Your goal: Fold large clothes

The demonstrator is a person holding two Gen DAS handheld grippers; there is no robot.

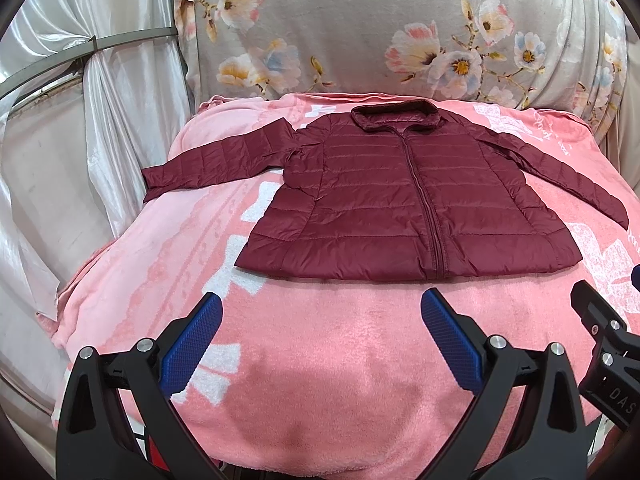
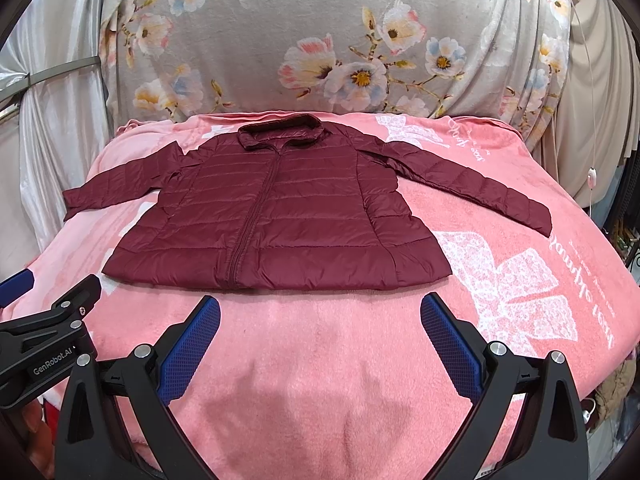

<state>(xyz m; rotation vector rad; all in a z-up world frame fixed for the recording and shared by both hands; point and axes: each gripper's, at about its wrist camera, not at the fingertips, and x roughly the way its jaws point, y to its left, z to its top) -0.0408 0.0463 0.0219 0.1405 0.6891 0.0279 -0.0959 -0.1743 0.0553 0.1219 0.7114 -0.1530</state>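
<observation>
A dark red quilted jacket (image 1: 404, 200) (image 2: 276, 216) lies flat and zipped on a pink blanket, collar at the far side, both sleeves spread out to the sides. My left gripper (image 1: 320, 308) hovers open above the blanket just short of the jacket's hem, nothing between its blue pads (image 1: 188, 352). My right gripper (image 2: 320, 308) is also open and empty, near the hem, a little right of the zip. Each gripper shows at the edge of the other's view: the right gripper (image 1: 600, 332) and the left gripper (image 2: 60, 316).
The pink blanket (image 1: 328, 360) (image 2: 320, 360) with white bow prints covers a raised surface. A grey floral cloth (image 1: 380, 28) (image 2: 320, 32) hangs behind it. White satin drapes (image 1: 80, 100) hang at the left. A white cord (image 2: 592, 168) dangles at the right.
</observation>
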